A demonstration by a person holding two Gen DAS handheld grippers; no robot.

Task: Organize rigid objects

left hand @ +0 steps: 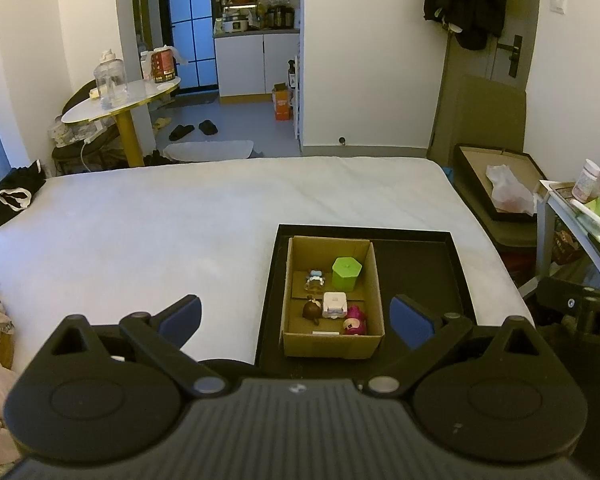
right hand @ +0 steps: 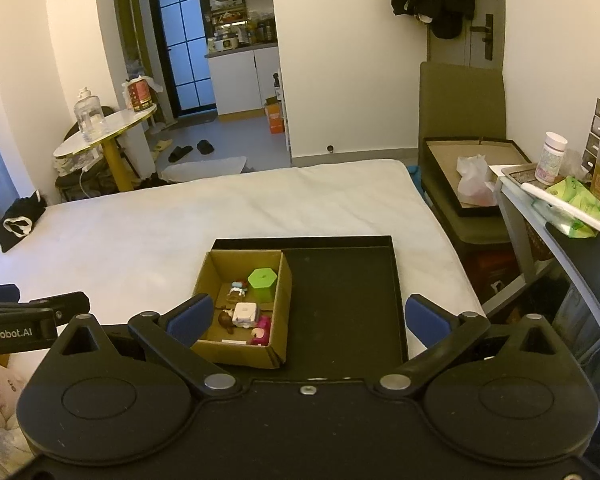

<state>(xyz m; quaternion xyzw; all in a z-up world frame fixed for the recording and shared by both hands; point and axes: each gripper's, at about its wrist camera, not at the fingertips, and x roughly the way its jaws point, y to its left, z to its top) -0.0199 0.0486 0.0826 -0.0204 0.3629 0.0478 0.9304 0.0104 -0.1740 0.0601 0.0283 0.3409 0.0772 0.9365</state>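
Observation:
A small cardboard box (left hand: pixel 374 280) (right hand: pixel 286 288) stands in the left part of a black tray (left hand: pixel 420 272) (right hand: pixel 340 288) on a white bed. Inside the box sit a green hexagonal container (left hand: pixel 346 273) (right hand: pixel 262 283), a white cube (left hand: pixel 334 304) (right hand: pixel 245 314), a brown figure (left hand: pixel 312 310) (right hand: pixel 226 320), a pink figure (left hand: pixel 354 320) (right hand: pixel 261 330) and a small blue-topped figure (left hand: pixel 315 279) (right hand: pixel 237 289). My left gripper (left hand: pixel 296 318) is open and empty, hovering before the box. My right gripper (right hand: pixel 309 318) is open too, nothing between its blue pads (right hand: pixel 426 319).
The white bed (left hand: pixel 160 220) (right hand: pixel 140 220) stretches left and back. A black garment (left hand: pixel 14 196) lies at its far left corner. A second tray with a plastic bag (right hand: pixel 474 180) rests on an olive seat to the right. A cluttered side table (right hand: pixel 560 196) stands at right.

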